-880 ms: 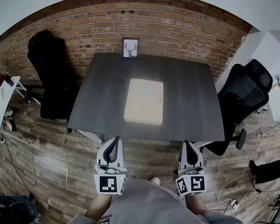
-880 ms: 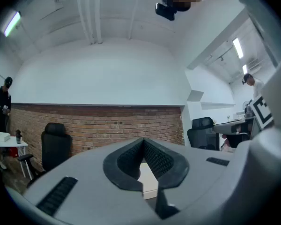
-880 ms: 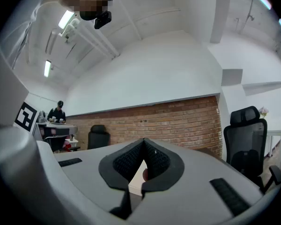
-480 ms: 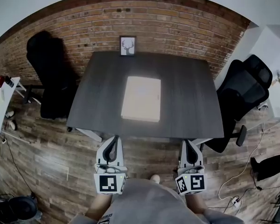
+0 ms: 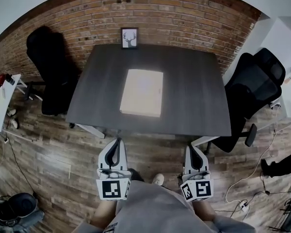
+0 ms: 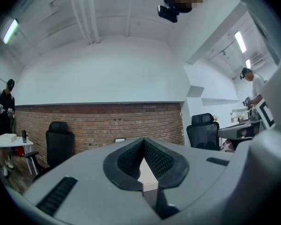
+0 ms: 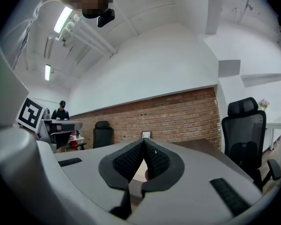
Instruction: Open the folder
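A closed cream folder (image 5: pixel 142 92) lies flat in the middle of the dark table (image 5: pixel 194 101). My left gripper (image 5: pixel 116 142) and right gripper (image 5: pixel 192 148) hang side by side over the wood floor, short of the table's near edge and apart from the folder. Both are shut with nothing between the jaws. In the left gripper view the left gripper (image 6: pixel 144 142) has its pads meeting, and a sliver of the folder (image 6: pixel 147 175) shows behind them. In the right gripper view the right gripper (image 7: pixel 144 142) is shut the same way.
A small framed deer picture (image 5: pixel 129 38) stands at the table's far edge against the brick wall. Black office chairs sit at the left (image 5: pixel 51 72) and right (image 5: pixel 254 89) of the table. Cables (image 5: pixel 242 188) lie on the floor at the right. Other people stand at desks far off.
The table and folder have slid a little up and left in the head view. Both grippers sit slightly lower in the view, still shut.
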A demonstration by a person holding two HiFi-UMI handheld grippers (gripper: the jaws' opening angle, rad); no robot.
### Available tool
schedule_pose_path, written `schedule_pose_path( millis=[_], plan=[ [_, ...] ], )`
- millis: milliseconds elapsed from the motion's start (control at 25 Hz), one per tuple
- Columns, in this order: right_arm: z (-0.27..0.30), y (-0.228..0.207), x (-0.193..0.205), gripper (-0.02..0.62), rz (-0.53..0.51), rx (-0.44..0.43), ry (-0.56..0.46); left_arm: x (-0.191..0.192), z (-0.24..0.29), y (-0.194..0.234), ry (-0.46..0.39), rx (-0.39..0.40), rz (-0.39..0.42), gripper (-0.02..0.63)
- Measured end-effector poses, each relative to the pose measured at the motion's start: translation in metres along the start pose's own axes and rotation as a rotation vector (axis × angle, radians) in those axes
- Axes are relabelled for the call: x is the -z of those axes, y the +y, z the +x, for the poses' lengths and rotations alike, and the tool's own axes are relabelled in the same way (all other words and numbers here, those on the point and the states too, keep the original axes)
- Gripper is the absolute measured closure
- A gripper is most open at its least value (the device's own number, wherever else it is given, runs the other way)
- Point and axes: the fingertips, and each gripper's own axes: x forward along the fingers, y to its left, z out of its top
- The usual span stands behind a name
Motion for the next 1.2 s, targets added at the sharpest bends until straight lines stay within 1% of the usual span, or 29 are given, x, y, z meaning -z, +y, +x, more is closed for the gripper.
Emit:
schedule_pose_path(
  millis=[120,240,320,480,600,800,1040,1200],
  plan=[
    [0.004,-0.006,0.011,0.603,0.02,0.008,0.028,0.012,0.002,-0.007,0.038,0.011,0.002,0.606],
    [0.018,-0.008,0.013,0.603,0.021,0.017,0.045,0.012,0.015,-0.005,0.031,0.024,-0.007,0.606],
    [0.034,-0.007,0.012,0.603,0.016,0.023,0.042,0.013,0.032,0.003,0.026,0.033,-0.016,0.606],
    [0.073,-0.013,0.015,0.603,0.01,0.069,0.041,0.02,0.074,0.02,0.022,0.064,-0.021,0.606],
    [0.108,-0.016,0.01,0.603,0.005,0.085,0.031,0.022,0.107,0.035,0.019,0.079,-0.026,0.605],
    [0.161,-0.019,0.0,0.603,0.035,0.132,0.024,0.024,0.158,0.058,0.024,0.131,-0.028,0.606],
    [0.203,-0.01,0.006,0.601,0.033,0.179,0.056,0.033,0.198,0.084,0.036,0.185,-0.048,0.606],
    [0.218,-0.006,0.012,0.58,0.038,0.206,0.079,0.041,0.213,0.094,0.056,0.224,-0.046,0.606]
  ],
)
